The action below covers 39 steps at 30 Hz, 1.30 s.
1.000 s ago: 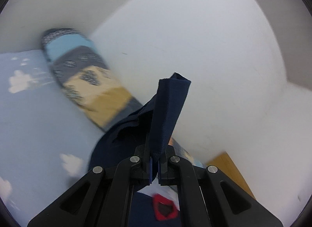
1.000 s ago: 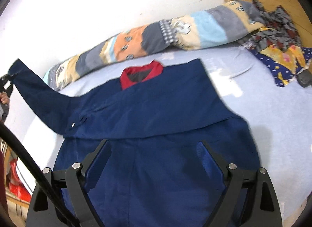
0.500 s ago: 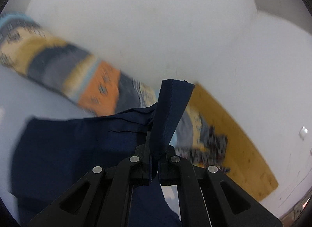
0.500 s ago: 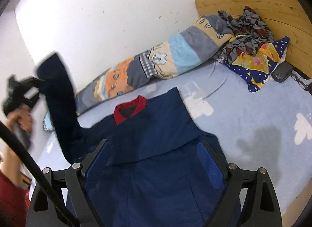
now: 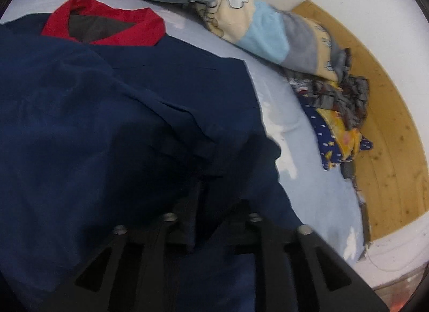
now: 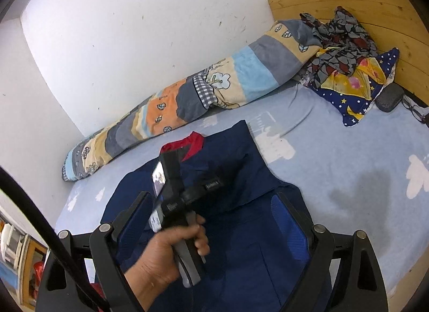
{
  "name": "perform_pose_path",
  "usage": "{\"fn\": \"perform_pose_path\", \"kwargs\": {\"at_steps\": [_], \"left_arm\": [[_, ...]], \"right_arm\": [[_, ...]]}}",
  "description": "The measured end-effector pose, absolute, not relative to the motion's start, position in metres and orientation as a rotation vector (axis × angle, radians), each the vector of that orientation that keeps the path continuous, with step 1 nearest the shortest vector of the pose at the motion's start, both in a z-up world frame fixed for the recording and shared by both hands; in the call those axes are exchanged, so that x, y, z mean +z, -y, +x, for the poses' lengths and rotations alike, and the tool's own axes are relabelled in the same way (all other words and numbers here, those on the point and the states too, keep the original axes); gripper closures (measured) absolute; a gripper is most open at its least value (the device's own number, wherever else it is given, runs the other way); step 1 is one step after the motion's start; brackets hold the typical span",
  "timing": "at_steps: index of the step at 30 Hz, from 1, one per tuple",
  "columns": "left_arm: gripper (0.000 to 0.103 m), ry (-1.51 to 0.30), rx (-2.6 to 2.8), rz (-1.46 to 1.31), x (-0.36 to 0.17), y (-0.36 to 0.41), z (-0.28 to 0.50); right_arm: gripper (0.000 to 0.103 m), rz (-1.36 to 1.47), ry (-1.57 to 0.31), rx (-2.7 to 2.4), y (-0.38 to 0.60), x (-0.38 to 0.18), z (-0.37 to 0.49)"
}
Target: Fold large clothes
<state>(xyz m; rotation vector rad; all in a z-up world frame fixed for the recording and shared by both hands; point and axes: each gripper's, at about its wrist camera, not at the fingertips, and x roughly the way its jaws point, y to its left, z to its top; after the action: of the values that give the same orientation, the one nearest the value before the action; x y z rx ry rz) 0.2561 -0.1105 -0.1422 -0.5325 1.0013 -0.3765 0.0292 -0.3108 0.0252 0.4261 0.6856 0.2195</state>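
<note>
A navy jacket (image 6: 241, 177) with a red collar (image 6: 195, 143) lies flat on the bed. In the left wrist view the jacket (image 5: 107, 110) fills the picture, and its folded-over sleeve lies across the chest. My left gripper (image 5: 214, 194) hangs low over the jacket, and its jaws are opening. Sleeve cloth drapes loosely over and between the fingers, hiding their tips. A hand (image 6: 166, 255) holds that tool over the jacket's middle. My right gripper (image 6: 213, 199) stands open above the jacket's lower half, with nothing in it.
A rolled patchwork quilt (image 6: 214, 89) runs along the white wall. Crumpled clothes (image 6: 348, 57) are piled against the wooden headboard (image 6: 375, 3), with a grey case (image 6: 388, 97) and glasses (image 6: 413, 110) beside them. The light blue sheet (image 6: 348, 172) spreads out to the right.
The left gripper swept the raised sleeve from the far left across and down onto the jacket's body, and its shut jaws have parted. The right gripper lifted slightly, then held still.
</note>
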Motion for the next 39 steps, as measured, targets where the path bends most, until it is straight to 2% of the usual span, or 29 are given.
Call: {"fn": "perform_pose_path", "kwargs": {"at_steps": [2,4,8,12,16,19,24,28,34,36,39], "left_arm": [[0.027,-1.009,-0.451,-0.544,-0.127,0.109,0.247],[0.024,-0.958,-0.513,-0.526,-0.101,0.103,0.235],[0.023,-0.848,-0.518,-0.398,-0.050,0.064,0.213],[0.023,-0.776,-0.267,-0.284,-0.037,-0.016,0.205],[0.023,-0.808,0.040,-0.315,-0.064,-0.123,0.191],[0.024,-0.961,0.150,-0.380,-0.113,-0.179,0.182],[0.023,-0.911,0.145,-0.305,-0.097,-0.180,0.155],[0.023,-0.882,0.118,-0.241,-0.074,-0.148,0.144],[0.021,-1.114,0.126,-0.153,-0.117,-0.112,0.122],[0.021,-1.090,0.126,-0.110,-0.105,-0.104,0.107],[0.021,-0.961,0.089,-0.128,-0.060,-0.100,0.073]], "right_arm": [[0.010,0.442,-0.689,0.212,0.314,0.023,0.032],[0.010,0.460,-0.688,0.202,0.318,0.022,0.033],[0.010,0.479,-0.695,0.196,0.319,0.020,0.035],[0.010,0.466,-0.701,0.192,0.317,0.020,0.035],[0.010,0.460,-0.704,0.181,0.317,0.019,0.036],[0.010,0.452,-0.712,0.177,0.315,0.017,0.039],[0.010,0.419,-0.738,0.161,0.308,0.009,0.045],[0.010,0.386,-0.760,0.147,0.304,0.002,0.048],[0.010,0.351,-0.861,0.170,0.292,-0.020,0.061],[0.010,0.329,-0.908,0.182,0.287,-0.030,0.064],[0.010,0.315,-0.944,0.188,0.286,-0.039,0.063]]}}
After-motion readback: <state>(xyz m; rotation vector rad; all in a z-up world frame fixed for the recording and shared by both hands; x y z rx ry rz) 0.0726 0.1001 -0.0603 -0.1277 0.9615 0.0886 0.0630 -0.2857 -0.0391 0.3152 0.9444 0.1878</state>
